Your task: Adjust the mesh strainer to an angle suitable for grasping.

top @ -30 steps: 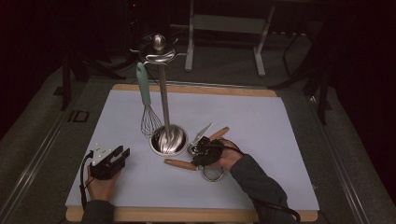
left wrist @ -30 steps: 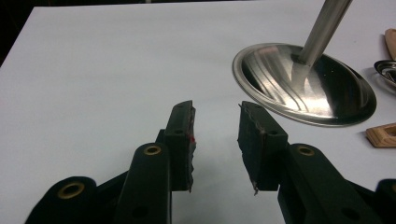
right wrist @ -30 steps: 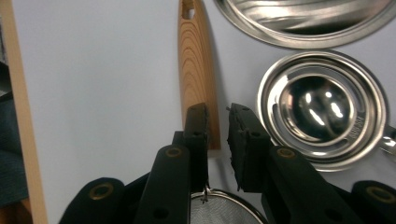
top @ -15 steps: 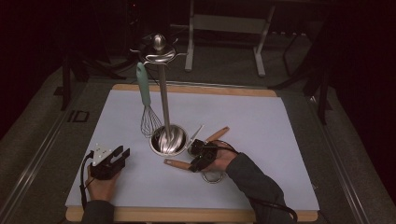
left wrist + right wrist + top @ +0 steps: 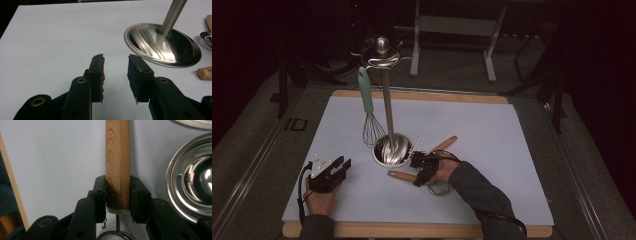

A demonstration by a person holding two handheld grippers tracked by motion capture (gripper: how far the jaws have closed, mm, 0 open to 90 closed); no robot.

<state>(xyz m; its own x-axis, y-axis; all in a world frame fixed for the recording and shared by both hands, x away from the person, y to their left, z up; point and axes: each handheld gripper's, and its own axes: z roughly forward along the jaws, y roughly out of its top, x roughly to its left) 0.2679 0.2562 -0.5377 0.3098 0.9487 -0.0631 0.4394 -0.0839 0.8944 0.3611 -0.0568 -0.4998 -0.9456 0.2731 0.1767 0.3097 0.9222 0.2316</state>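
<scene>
Near the stand's round base (image 5: 391, 150), from above: right gripper (image 5: 421, 169) low over a wooden-handled strainer (image 5: 402, 175) on the white mat (image 5: 492, 135); left gripper (image 5: 332, 170) resting well apart, jaws spread. Along the left gripper (image 5: 115, 75): jaws wide around bare mat. Along the right gripper (image 5: 117, 197): wooden handle (image 5: 117, 157) straight between the pads, flanked closely after the jaws just widened.

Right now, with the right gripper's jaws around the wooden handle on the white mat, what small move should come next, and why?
Probably lift the wooden handle slightly: the right gripper has its pads against both sides, and the handle lies flat beside the steel stand's round base.
</scene>
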